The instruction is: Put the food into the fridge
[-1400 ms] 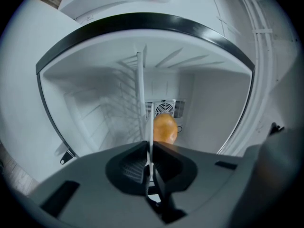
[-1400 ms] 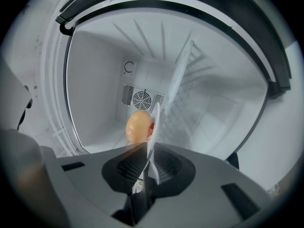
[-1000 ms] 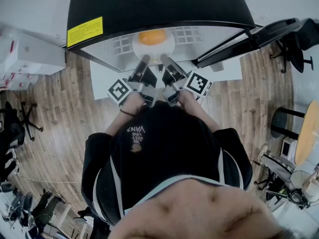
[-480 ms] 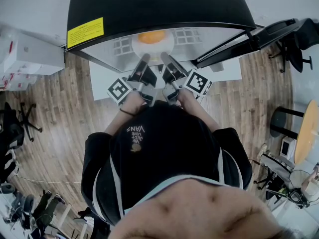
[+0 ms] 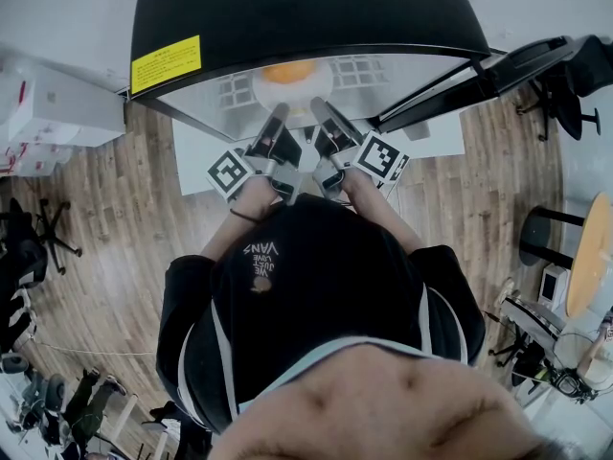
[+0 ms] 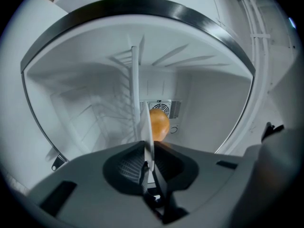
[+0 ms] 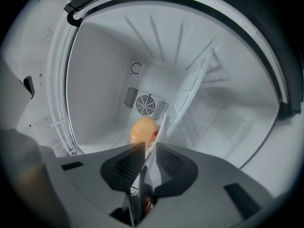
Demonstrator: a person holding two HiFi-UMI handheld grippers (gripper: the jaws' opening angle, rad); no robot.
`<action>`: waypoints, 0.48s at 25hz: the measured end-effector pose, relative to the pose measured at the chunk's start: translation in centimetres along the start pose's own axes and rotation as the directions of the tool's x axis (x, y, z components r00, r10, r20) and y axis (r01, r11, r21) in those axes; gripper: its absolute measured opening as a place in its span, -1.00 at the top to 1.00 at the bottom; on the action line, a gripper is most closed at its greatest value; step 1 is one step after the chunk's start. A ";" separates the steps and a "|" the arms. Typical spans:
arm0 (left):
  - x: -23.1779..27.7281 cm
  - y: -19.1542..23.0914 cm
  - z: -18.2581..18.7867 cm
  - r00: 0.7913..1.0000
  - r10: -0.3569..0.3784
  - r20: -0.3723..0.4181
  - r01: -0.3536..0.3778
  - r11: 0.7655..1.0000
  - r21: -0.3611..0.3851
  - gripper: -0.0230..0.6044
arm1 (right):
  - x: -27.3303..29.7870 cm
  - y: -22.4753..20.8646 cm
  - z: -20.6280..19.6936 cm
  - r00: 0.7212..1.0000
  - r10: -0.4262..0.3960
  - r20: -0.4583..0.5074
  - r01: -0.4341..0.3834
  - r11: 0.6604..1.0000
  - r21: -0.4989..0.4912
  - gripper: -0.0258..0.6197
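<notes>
Reaching in: both grippers poke side by side into the open fridge [image 5: 306, 12], each at the near rim of a white plate [image 5: 308, 88].
Food: a round orange food [image 5: 288, 70] sits on the plate's far half, deep in the compartment, in front of the fan grille [image 7: 146, 104] on the back wall.
Long axis: none to call, the food is a ball and the plate is a disc.
Plate's lie: flat and face up in the head view; it shows edge-on in both gripper views, so its near rim faces the person.
Under the plate: wire shelf [image 5: 362, 66] beside it; contact cannot be told.
Left gripper [image 6: 148, 152]: jaws nearly together, pinching the thin plate rim [image 6: 147, 127]; the food [image 6: 160, 124] sits just past the pads.
Right gripper [image 7: 145, 161]: jaws have just been opening and stand a small way apart; the plate rim [image 7: 159, 136] runs between them, and the pads look eased off it.
Food from the right: [image 7: 144, 130] just left of that rim.
</notes>
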State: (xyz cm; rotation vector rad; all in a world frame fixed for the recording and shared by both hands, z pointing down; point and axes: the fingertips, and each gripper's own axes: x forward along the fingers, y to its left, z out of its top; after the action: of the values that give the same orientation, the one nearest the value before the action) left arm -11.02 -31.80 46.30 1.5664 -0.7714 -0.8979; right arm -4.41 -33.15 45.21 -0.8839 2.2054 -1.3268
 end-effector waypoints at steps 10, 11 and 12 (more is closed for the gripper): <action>0.1 -0.3 -0.3 1.000 -0.016 -0.024 0.016 1.000 0.020 0.70 | -0.1 -0.3 0.2 1.000 -0.015 -0.005 0.015 1.000 -0.009 0.73; 0.1 -0.4 -0.3 0.999 -0.018 -0.031 0.019 0.999 0.026 0.67 | -0.1 -0.4 0.2 1.000 -0.019 -0.006 0.019 1.000 -0.013 0.72; 0.1 -0.5 -0.4 0.999 -0.020 -0.036 0.021 0.999 0.029 0.63 | -0.1 -0.5 0.2 1.000 -0.029 -0.006 0.029 0.999 -0.012 0.70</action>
State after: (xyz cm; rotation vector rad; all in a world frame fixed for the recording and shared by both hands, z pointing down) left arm -10.60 -31.63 45.88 1.6145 -0.7472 -0.8748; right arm -4.06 -33.33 45.57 -0.9213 2.2158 -1.3326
